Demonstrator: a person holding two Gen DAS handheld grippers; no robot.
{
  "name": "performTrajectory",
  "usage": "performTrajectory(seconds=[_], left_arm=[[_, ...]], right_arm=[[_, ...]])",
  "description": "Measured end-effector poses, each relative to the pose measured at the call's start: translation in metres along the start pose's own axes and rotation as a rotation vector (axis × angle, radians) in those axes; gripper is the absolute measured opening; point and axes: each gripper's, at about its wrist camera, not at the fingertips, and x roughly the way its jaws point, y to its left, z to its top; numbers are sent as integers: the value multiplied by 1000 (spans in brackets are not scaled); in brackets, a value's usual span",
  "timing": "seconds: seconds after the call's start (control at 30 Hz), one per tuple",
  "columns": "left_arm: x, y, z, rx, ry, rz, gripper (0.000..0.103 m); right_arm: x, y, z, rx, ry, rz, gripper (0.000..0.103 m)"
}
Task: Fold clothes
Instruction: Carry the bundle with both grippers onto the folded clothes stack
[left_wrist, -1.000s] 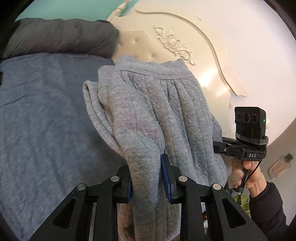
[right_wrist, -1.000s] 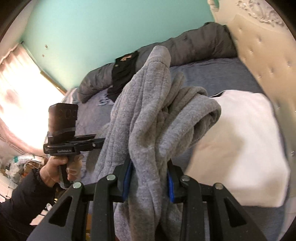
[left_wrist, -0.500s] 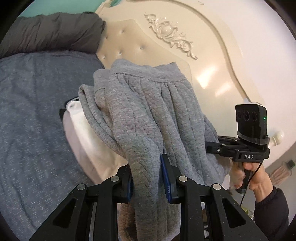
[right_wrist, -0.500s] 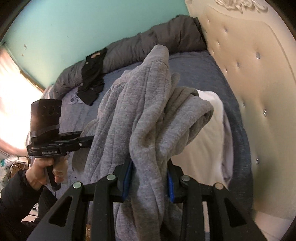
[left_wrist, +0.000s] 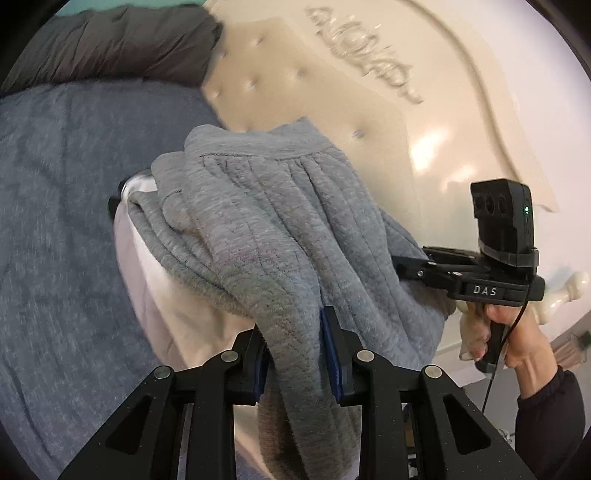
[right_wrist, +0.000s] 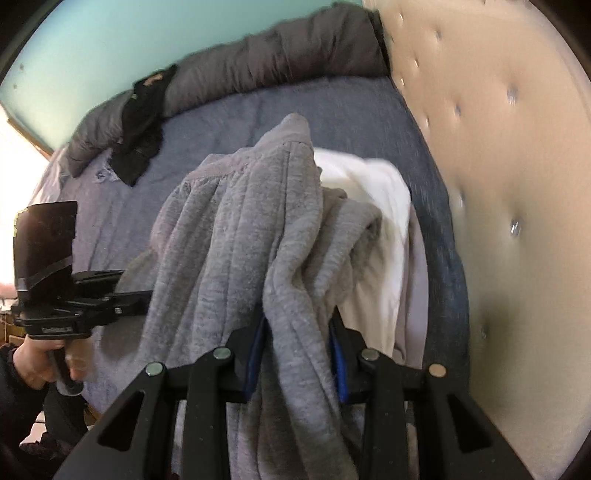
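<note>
Cream tufted upholstery of a headboard (left_wrist: 369, 122) fills the upper right of the left wrist view, with a blue-grey bedspread (left_wrist: 66, 206) spread from nine to seven o'clock and a dark grey duvet (left_wrist: 110, 40) rolled at eleven. At the centre a folded grey sweater (left_wrist: 266, 229) is carried, held above a white folded pile (left_wrist: 155, 288) seen at about eight o'clock of it. A thick fold is clamped between the blue pads of the left gripper (left_wrist: 295, 350). The sweater's free layers could be judged likely to slump or unfold if one side is let go first, since the bundle hangs from two grips only. At three o'clock the right gripper (left_wrist: 406, 264) is seen buried in the fabric, its handle gripped by a hand (left_wrist: 513, 332) in a dark sleeve, level with the left.

Mint wall and the bedspread (right_wrist: 258, 122) are shown at the top of the right wrist view, a black garment (right_wrist: 144, 122) at ten o'clock. The sweater (right_wrist: 240, 240) is pinched by the right gripper (right_wrist: 295, 354), tilted steeply down. The white pile (right_wrist: 380, 206) lies at two o'clock of the sweater, close to the headboard (right_wrist: 517, 184); a skewed landing could be feared. The left gripper (right_wrist: 140, 295) is held at nine o'clock.
</note>
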Motion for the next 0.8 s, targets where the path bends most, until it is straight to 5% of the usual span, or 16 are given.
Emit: performTrajectory(seconds=[0.1, 0.17, 0.27, 0.5, 0.67, 0.8], left_arm=[[10, 15, -7, -32, 16, 3, 29], [14, 22, -10, -55, 20, -7, 31], [10, 26, -10, -73, 21, -8, 44], [-35, 0, -3, 29, -52, 93, 44], [-45, -33, 10, 163, -78, 150, 44], [-25, -53, 10, 233, -35, 174, 44]], right_arm=[[2, -14, -10, 63, -52, 1, 35], [0, -22, -16, 96, -77, -16, 51], [-12, -22, -22, 103, -109, -45, 53], [-60, -7, -26, 70, -279, -142, 53], [-71, 26, -17, -39, -303, -80, 17], [-40, 41, -7, -89, -205, -95, 10]])
